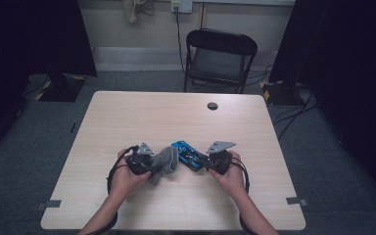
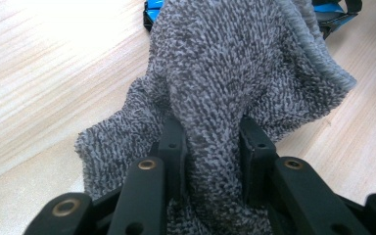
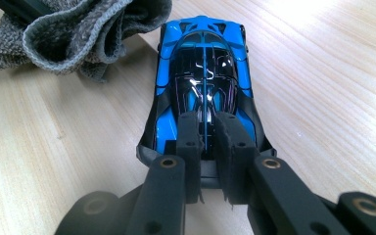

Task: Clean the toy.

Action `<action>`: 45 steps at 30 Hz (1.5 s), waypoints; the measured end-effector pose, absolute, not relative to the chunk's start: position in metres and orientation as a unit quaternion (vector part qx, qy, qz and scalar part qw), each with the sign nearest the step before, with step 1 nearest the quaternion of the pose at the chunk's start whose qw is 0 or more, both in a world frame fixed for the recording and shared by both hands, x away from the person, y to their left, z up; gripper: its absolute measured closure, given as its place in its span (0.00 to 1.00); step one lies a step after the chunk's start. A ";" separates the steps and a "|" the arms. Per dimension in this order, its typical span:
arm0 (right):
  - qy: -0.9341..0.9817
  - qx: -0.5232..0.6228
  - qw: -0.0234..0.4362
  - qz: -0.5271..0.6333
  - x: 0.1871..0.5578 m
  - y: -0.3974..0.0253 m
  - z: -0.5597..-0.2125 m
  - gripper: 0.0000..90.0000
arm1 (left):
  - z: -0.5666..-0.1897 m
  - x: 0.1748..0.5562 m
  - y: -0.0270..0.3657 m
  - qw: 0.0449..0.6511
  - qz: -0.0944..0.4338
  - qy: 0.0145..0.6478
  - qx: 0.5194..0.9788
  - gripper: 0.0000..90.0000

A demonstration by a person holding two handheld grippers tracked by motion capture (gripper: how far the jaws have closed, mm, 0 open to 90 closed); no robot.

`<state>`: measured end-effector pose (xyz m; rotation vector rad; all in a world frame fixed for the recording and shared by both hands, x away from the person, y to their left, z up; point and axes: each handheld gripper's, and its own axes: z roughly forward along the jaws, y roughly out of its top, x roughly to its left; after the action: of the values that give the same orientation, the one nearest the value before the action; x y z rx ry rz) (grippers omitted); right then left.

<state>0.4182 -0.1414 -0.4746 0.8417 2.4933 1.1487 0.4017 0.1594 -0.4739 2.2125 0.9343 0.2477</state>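
A grey knitted cloth (image 1: 166, 159) lies bunched near the table's front middle, touching a blue and black toy car (image 1: 188, 154) to its right. In the high view my left gripper (image 1: 152, 164) meets the cloth from the left. The left gripper view has my left gripper (image 2: 210, 129) shut on a raised fold of the cloth (image 2: 225, 63), with the car (image 2: 152, 7) just behind. My right gripper (image 1: 204, 160) comes in from the right. In the right gripper view it (image 3: 207, 120) is shut on the car's (image 3: 203, 54) rear top, and the cloth (image 3: 78, 29) sits ahead on the left.
The light wooden table (image 1: 176, 117) has a round cable hole (image 1: 212, 105) near its far edge. A black folding chair (image 1: 220, 54) stands beyond the table. Dark curtains hang at both sides, and cables run over the floor at the right.
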 end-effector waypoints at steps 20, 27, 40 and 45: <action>0.862 0.293 0.128 0.393 0.416 -0.146 -0.475 0.91 | -0.471 0.388 0.091 0.363 0.042 0.262 0.893 0.76; 0.863 0.294 0.117 0.392 0.418 -0.147 -0.472 1.00 | -0.473 0.392 0.082 0.354 0.041 0.274 0.893 0.74; 0.858 0.308 0.114 0.394 0.417 -0.143 -0.471 0.73 | -0.470 0.395 0.108 0.350 0.049 0.300 0.886 0.75; 0.849 0.313 0.140 0.402 0.420 -0.135 -0.466 0.58 | -0.469 0.397 0.118 0.348 0.044 0.314 0.882 0.75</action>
<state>0.4205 -0.1349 -0.4660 0.9056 2.4519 1.1628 0.3971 0.1185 -0.4694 2.2873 0.8141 0.1142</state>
